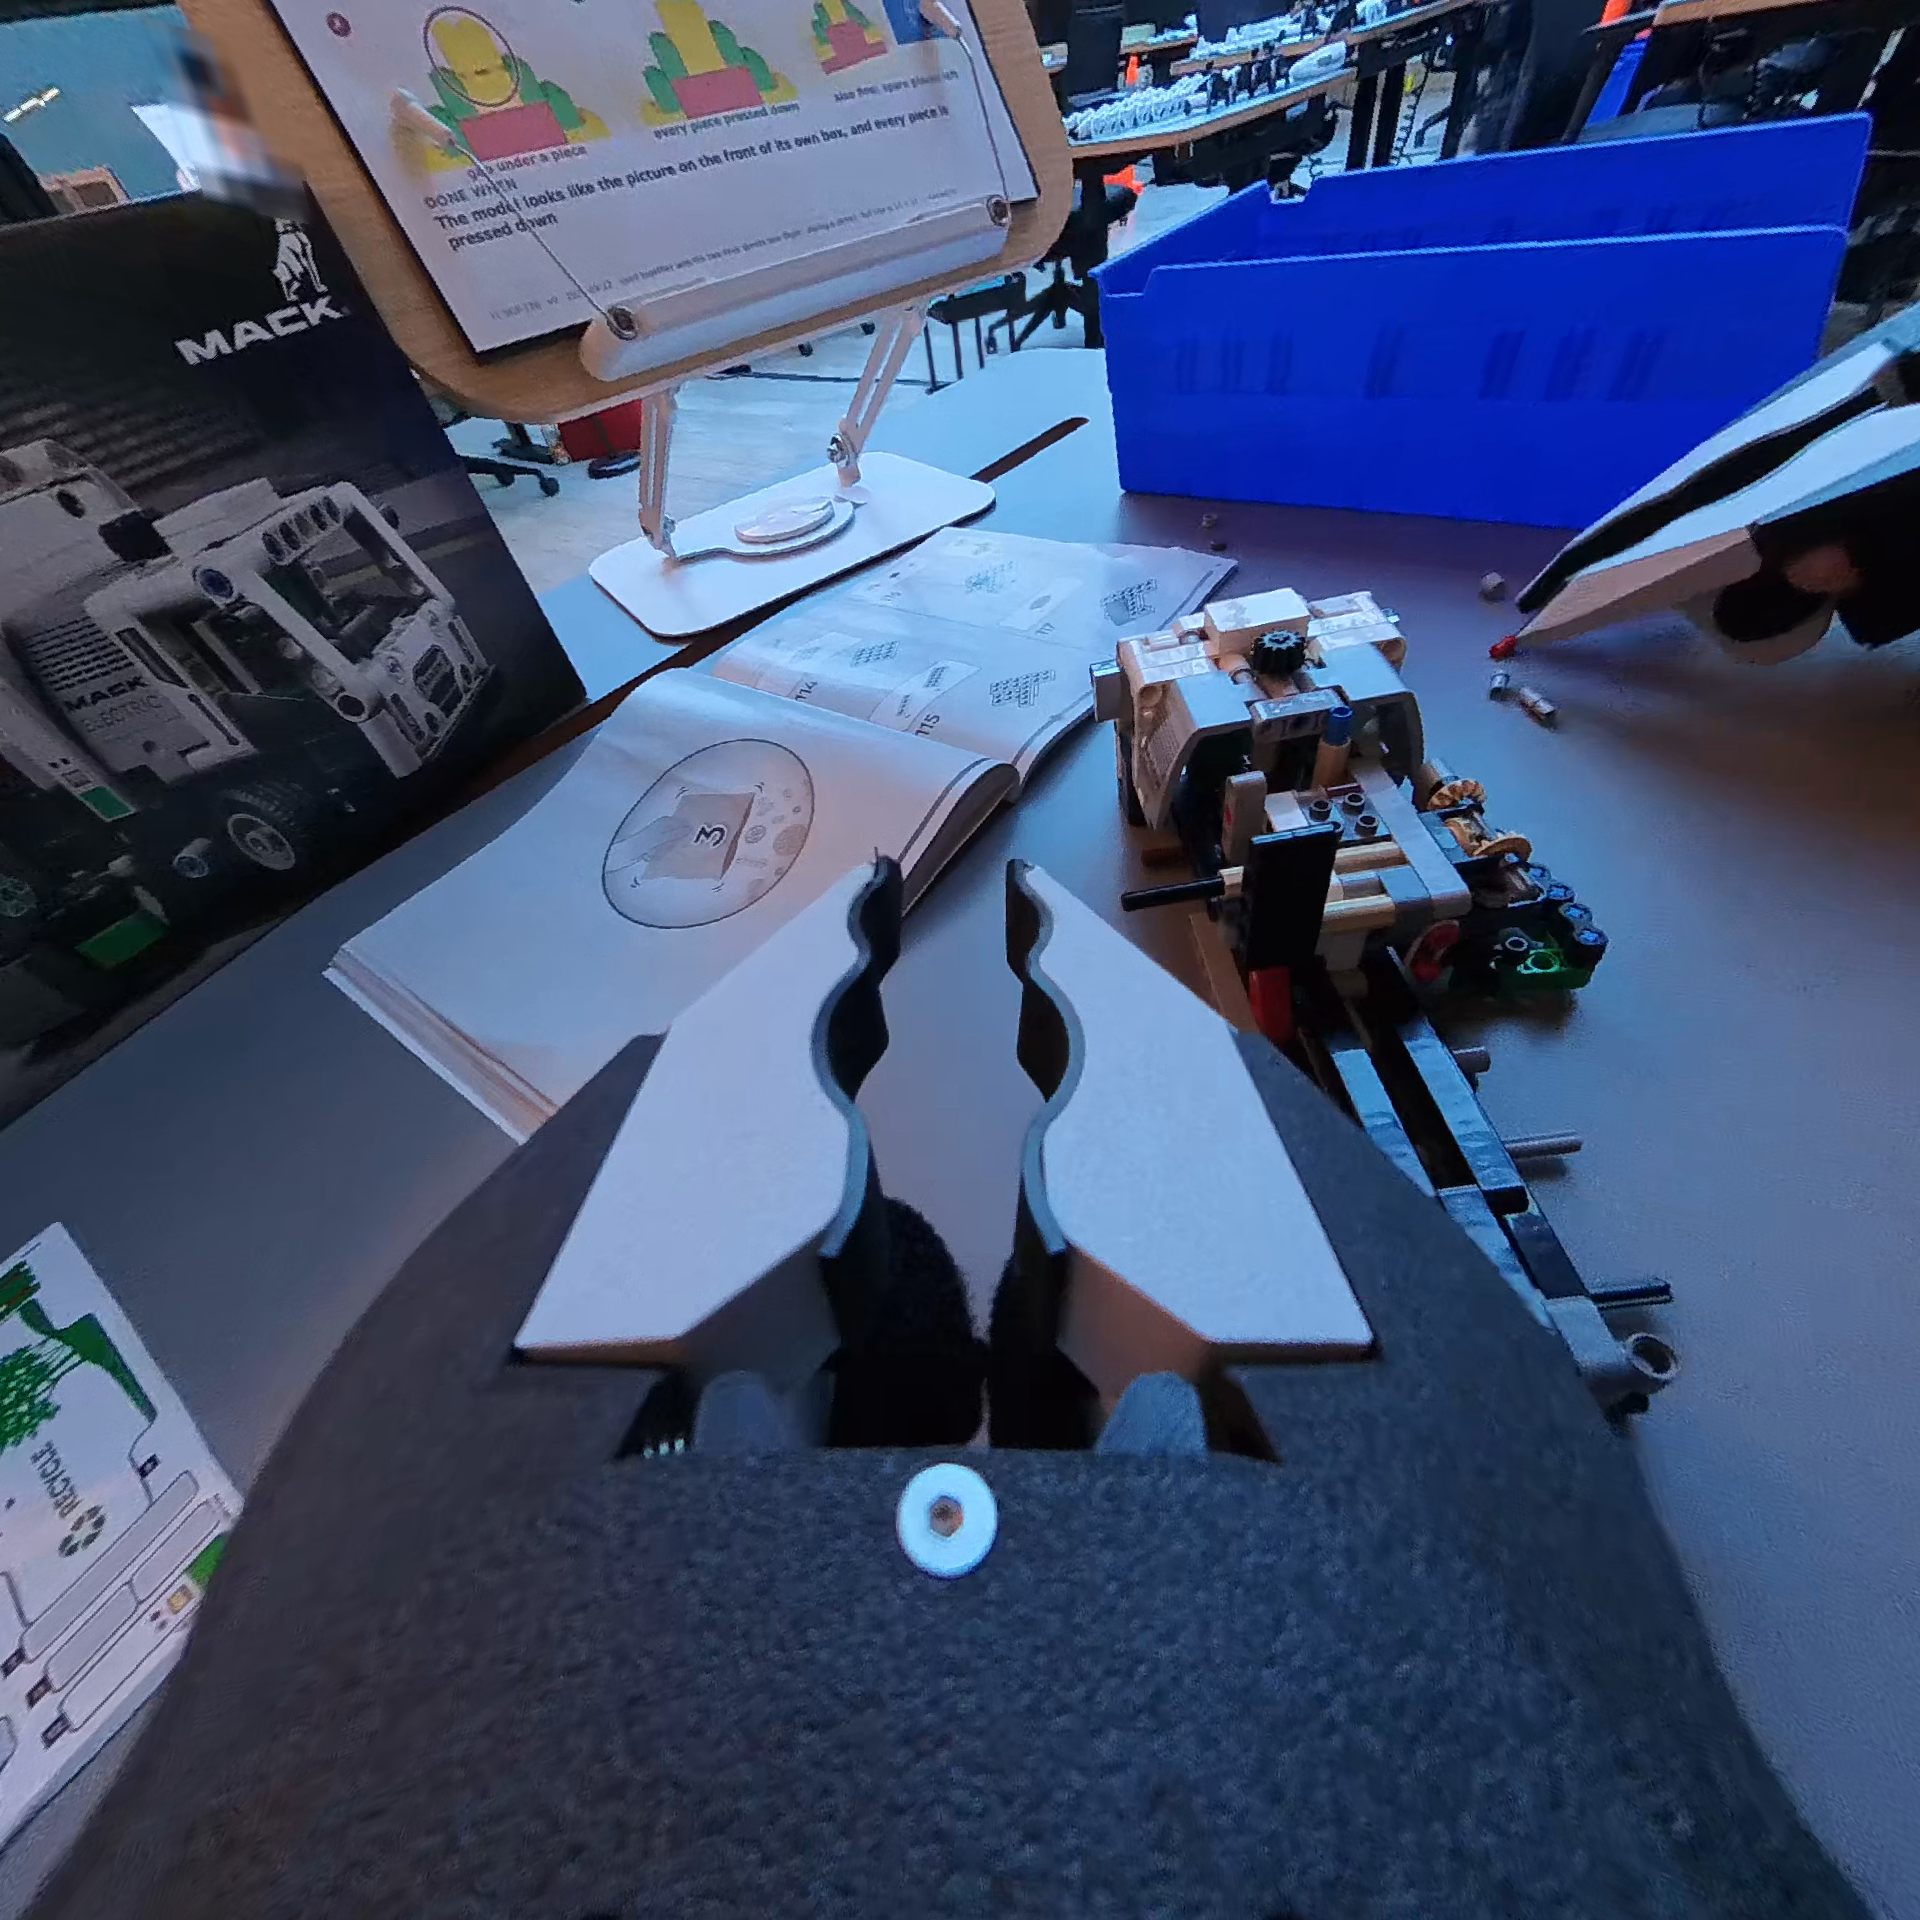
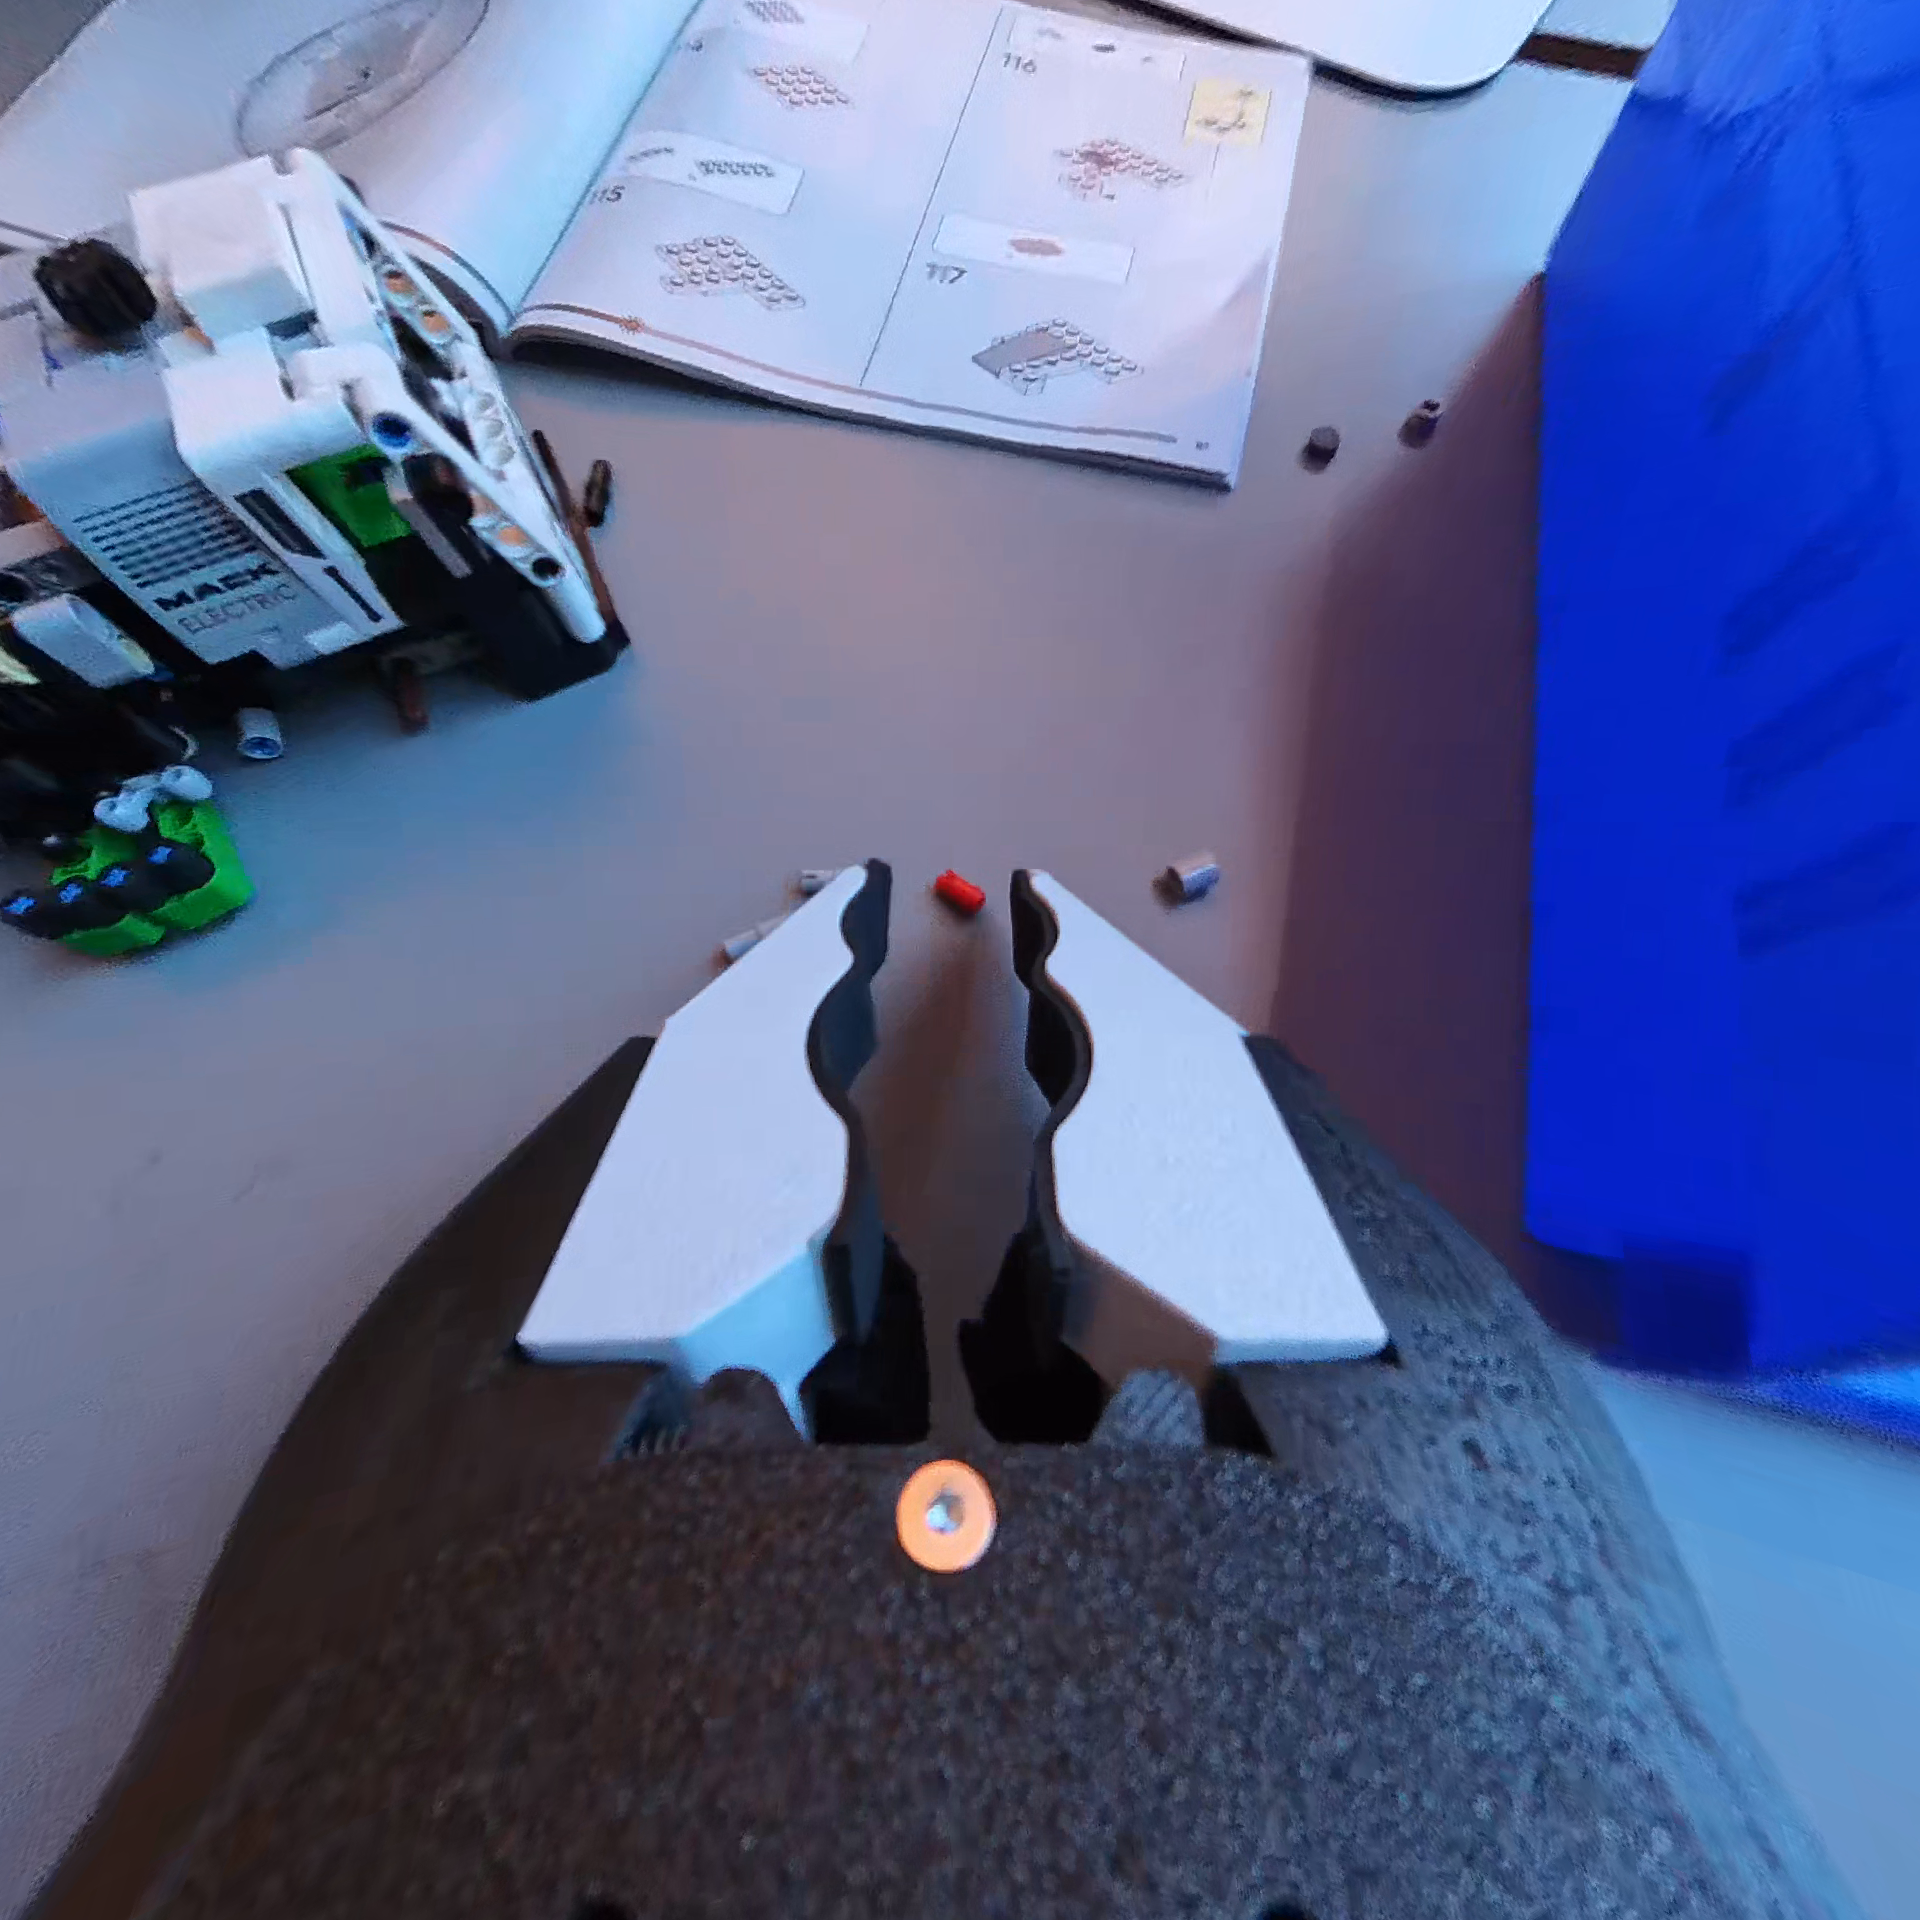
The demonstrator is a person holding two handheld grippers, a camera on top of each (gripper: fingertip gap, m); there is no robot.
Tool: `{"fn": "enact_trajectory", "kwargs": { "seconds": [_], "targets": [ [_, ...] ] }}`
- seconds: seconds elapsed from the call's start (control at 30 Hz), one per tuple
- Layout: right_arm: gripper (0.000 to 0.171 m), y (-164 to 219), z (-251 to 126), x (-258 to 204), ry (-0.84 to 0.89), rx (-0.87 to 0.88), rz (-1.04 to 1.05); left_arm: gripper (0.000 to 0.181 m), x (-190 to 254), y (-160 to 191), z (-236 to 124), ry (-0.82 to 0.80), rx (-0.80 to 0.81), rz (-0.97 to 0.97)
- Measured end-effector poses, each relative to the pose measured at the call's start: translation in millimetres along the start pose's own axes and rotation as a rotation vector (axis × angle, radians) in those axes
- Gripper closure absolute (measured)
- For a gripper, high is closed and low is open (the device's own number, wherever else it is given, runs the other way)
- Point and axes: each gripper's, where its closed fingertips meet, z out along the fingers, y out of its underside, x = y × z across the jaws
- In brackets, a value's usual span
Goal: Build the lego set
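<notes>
The partly built lego truck (image 1: 1320,810) lies on the grey table, right of my left gripper (image 1: 945,883), which is open and empty above the table beside the open instruction booklet (image 1: 779,769). In the right wrist view the truck (image 2: 312,447) is at the left. My right gripper (image 2: 951,883) is open, low over the table. A small red pin (image 2: 958,891) lies on the table between its fingertips, not gripped. In the left wrist view the right gripper (image 1: 1532,613) reaches in from the right, its tips at the red pin (image 1: 1499,649).
A blue bin (image 1: 1455,332) stands at the back right, close to my right gripper's right side (image 2: 1725,623). Small grey pieces (image 2: 1190,878) and dark pieces (image 2: 1320,445) lie loose. The set's box (image 1: 208,623), a document stand (image 1: 790,530) and a sticker sheet (image 1: 83,1507) are at the left. The gap from one gripper's tips to the other's is roughly 30 cm.
</notes>
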Motion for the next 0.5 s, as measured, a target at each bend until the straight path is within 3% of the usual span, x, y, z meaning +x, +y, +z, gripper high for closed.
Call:
{"fn": "enact_trajectory", "kwargs": {
  "seconds": [0.27,0.5],
  "targets": [
    [0.152,6.3,6.8,-2.1,-0.028,-0.048,-0.026,0.164,-10.5,-3.4,-4.8,-0.021,0.022,-0.039],
    [0.166,6.9,9.7,0.8,0.001,-0.063,-0.051,0.164,-13.3,-9.4,-8.8,-0.001,0.06,-0.111]
  ]
}}
